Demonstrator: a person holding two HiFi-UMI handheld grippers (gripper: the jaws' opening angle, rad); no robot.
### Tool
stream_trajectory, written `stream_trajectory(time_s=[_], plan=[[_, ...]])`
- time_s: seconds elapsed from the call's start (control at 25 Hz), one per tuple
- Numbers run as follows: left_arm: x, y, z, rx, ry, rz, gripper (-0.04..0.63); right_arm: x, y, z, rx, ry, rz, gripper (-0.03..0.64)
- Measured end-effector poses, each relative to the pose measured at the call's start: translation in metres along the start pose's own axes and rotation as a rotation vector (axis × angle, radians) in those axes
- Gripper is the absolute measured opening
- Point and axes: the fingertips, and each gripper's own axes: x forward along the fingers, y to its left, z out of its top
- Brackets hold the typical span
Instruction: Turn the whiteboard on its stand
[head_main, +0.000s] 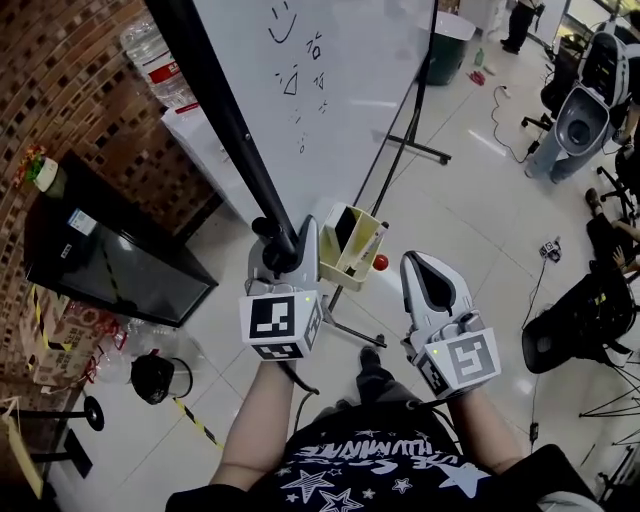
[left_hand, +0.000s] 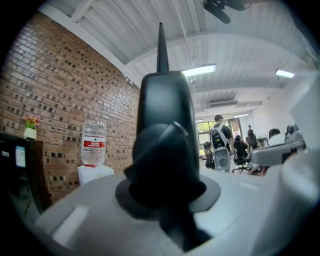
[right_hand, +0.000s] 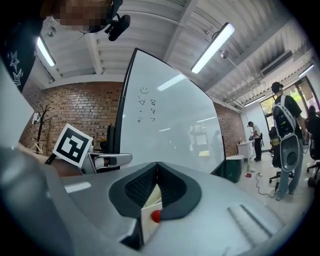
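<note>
"Where's the board, then?"

"The big white whiteboard (head_main: 340, 100) is on its black metal stand (head_main: 415, 135), right in front of the person. There are dark pen scribbles (head_main: 300, 75) on its upper part. Its black frame edge (head_main: 225, 115) runs down to the left tool (head_main: 288, 250)."

"Is it gripped?"

"Yes, that tool's jaws are pinched on the black frame edge, next to a black knob (head_main: 266, 230). The right tool (head_main: 420, 270) is near it but apart from the board, with its jaws pressed together on nothing."

"And the room?"

"There's a pale glossy tiled floor (head_main: 470, 190), with cables (head_main: 497, 115) trailing over it on the right. On the left is a red brick wall (head_main: 70, 90), and against it a clear water bottle (head_main: 155, 55) sits on a white dispenser (head_main: 195, 130). A low black cabinet (head_main: 110, 265) is nearer. A pale yellow tray (head_main: 350, 245) sits low on the stand between the two tools, with a small red round thing (head_main: 380, 262) just beside it. There are black office chairs (head_main: 570, 335) to the right and a dark green bin (head_main: 440, 60) past the stand. People (right_hand: 282, 115) stand at the far end under white strip lights (right_hand: 212, 47)."
</note>
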Motion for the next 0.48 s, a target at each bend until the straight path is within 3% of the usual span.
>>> stream_trajectory(time_s=[0.28, 0.48], plan=[[-0.009, -0.005, 0.005, -0.004, 0.011, 0.007, 0.101, -0.054, 0.010, 0.005, -0.004, 0.005, -0.061, 0.008], [-0.009, -0.007, 0.005, -0.008, 0.017, 0.015, 0.101, -0.088, 0.030, 0.013, -0.071, -0.037, -0.083, 0.009]])
